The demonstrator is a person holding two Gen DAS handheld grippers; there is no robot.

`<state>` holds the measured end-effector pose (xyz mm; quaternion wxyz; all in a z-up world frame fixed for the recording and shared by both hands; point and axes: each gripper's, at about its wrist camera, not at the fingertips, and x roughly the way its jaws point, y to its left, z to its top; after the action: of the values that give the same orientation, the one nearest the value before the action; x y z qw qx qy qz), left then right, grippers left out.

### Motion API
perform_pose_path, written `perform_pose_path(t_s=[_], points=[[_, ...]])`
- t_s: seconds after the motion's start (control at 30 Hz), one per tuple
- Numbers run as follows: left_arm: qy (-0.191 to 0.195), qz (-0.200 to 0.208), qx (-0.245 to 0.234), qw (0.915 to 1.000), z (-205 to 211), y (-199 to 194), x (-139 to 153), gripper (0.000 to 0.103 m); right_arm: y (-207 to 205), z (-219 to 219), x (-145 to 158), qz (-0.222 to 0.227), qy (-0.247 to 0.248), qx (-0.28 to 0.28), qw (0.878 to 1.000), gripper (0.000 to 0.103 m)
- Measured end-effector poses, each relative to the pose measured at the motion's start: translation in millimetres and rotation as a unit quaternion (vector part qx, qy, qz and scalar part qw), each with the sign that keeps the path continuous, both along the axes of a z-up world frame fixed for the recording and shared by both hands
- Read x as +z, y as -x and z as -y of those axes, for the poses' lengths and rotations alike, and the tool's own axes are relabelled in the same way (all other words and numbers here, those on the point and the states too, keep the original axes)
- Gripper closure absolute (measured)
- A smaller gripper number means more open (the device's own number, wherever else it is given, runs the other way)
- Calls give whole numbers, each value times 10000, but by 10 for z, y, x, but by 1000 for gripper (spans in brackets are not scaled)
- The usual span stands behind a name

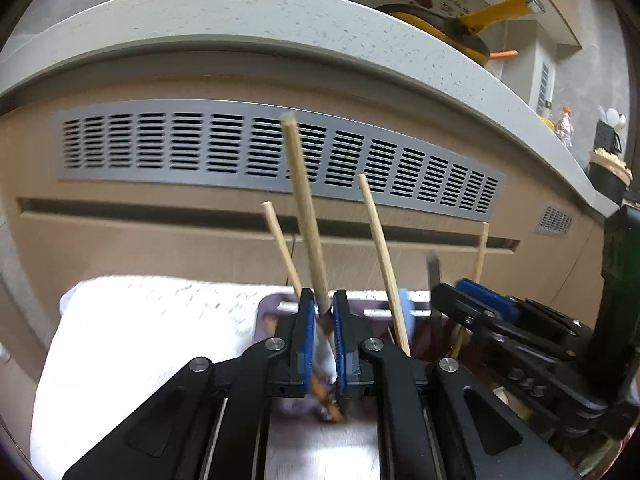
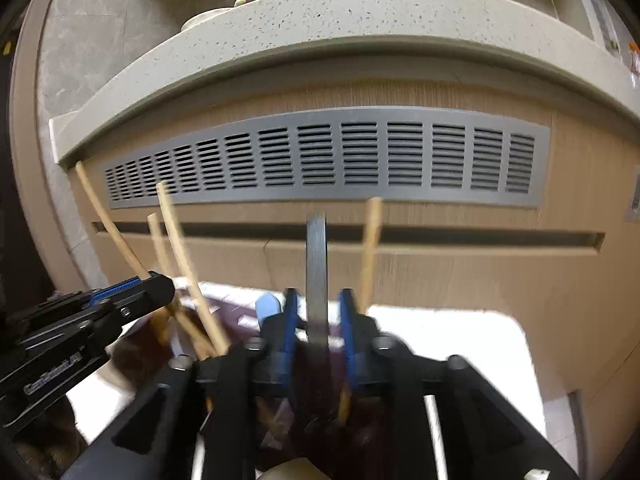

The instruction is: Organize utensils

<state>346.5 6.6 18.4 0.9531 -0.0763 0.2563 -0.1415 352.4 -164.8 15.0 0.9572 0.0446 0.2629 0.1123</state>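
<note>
Two grippers work side by side in front of you, below a speckled stone countertop that spans the whole upper part of both views. Under it runs the wood-grain cabinet front with a long grey vent grille set into it. Nearer to you, a white towel covers the work surface, and on it stands a dark purple utensil holder, its rim just past your fingertips.

Your left gripper has its blue pads pressed in on a wooden chopstick; the stick rises nearly upright between the jaws, leaning slightly left, with its dark lower end down inside the holder. Your right gripper is pinching a flat grey metal utensil handle, which stands upright between the fingers over the holder; its working end is hidden, so the kind of utensil cannot be told.

Several more chopsticks stand loose in the holder: a thin one just left of the gripped stick, a longer one leaning right of it, and another beyond your right gripper. Motion blur softens the right wrist view.
</note>
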Motion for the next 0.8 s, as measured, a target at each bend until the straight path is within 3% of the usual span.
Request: perform_pose_path(t_s=[0.1,0.3,0.43,0.53,0.67,0.8], points=[[25,-37,167,9999,-84,245,75,57,262,80,114,-16,-8,-37,10000,52],[-116,-175,529,9984,-178,904,255,27,948,275,261,-312,-55,-62,9995,37],[-361,-210,651,9970,-140,1439,193,9,1451,354,273,-528,-160,-157,9984,27],[-470,-169,776,9957,-112,1781,118,1,1769,366,229,-624,-210,-340,9972,24],[-598,-17,925,9939,-81,2158,45,0,2154,326,204,-591,-140,-561,9966,24],[-744,267,949,9923,-28,2502,23,0,2495,258,227,-330,210,-783,9962,17]])
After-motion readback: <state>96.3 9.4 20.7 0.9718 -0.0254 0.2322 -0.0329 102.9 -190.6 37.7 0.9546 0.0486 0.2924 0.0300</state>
